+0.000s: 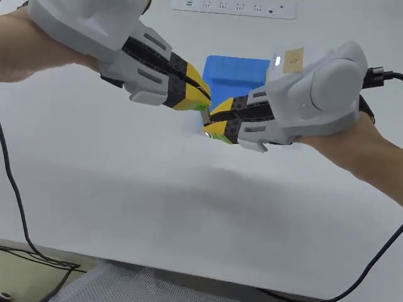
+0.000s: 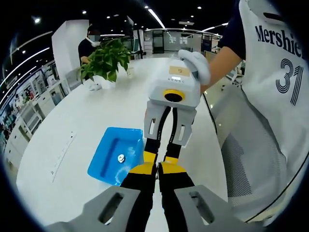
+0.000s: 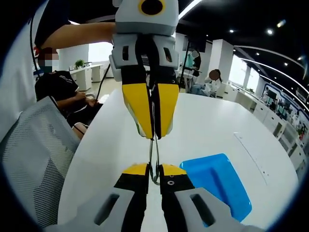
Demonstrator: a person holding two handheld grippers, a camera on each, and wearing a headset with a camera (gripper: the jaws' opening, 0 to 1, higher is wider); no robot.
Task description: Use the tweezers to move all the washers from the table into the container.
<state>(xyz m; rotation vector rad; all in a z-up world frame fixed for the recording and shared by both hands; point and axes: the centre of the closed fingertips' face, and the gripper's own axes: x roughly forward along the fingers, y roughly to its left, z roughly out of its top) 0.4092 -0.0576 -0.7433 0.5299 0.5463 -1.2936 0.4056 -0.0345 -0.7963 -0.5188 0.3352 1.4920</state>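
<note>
Tweezers [image 3: 153, 153] gripped by left claw [image 3: 153, 137] and right claw [image 3: 153, 170].

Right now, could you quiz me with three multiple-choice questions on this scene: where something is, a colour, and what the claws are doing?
1. Where does the washer lie?
A. On the bare table
B. In the container
C. On a chair

2. What colour is the container?
A. Red
B. Blue
C. Green

3. How are the tweezers held?
A. Lying loose on the table
B. By one claw alone
C. Between the left claw and the right claw

Answers: B, it rests on the container's floor; B, the container is plainly blue; C, both claws close on the tweezers, tip to tip.
</note>
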